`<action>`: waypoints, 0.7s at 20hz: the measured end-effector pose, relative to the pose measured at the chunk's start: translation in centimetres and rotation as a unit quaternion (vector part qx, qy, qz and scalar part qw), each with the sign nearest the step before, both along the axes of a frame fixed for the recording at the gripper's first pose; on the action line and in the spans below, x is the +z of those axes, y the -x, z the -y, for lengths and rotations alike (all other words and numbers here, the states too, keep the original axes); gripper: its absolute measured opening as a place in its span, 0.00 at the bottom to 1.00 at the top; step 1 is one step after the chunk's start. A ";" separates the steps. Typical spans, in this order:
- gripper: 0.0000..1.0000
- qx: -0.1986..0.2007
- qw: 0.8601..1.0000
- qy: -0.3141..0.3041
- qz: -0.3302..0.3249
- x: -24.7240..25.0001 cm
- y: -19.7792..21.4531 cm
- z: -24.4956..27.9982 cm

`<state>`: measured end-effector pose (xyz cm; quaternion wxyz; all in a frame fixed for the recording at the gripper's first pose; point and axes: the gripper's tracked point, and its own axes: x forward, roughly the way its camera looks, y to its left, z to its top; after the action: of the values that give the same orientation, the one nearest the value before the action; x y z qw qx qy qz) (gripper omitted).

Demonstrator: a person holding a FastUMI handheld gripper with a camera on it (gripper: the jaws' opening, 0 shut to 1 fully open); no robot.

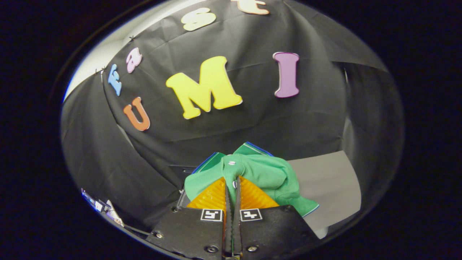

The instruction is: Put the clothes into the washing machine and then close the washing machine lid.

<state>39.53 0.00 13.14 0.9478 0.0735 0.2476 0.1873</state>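
Green knit fabric, a polo-style shirt (pixel 263 173) with a white button near its collar, was bunched at the tips of the gripper (pixel 232 187). The two fingers were closed almost together, with a fold of the shirt pinched in the narrow gap between them; the grip appeared to be on a small portion near the collar only. The rest of the garment hung ahead of and to the right of the fingers, lifted clear of any support, with a blue-edged hem showing behind it.

To the right, beyond the shirt, lay a grey flat surface (pixel 328 184); whether it belonged to the washing machine could not be determined. The machine's opening was not identifiable.

Risks, as judged from this position:
- A shallow pinch on a thin fold could slip under the garment's own weight.
- The loose trailing part could snag on the drum rim or drape outside it, obstructing lid closure.
- The bunched shirt blocked the forward view, making alignment with the opening uncertain.
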 end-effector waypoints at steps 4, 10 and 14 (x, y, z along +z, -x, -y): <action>0.05 0.034 0.999 -0.010 -0.003 -0.1 0.3 -5.5; 0.05 0.077 0.997 -0.024 -0.011 -1.0 1.4 -13.6; 0.05 0.086 0.996 -0.023 -0.010 -1.1 1.1 -17.5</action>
<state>38.39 17.48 12.02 0.9236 0.0754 0.2579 0.2734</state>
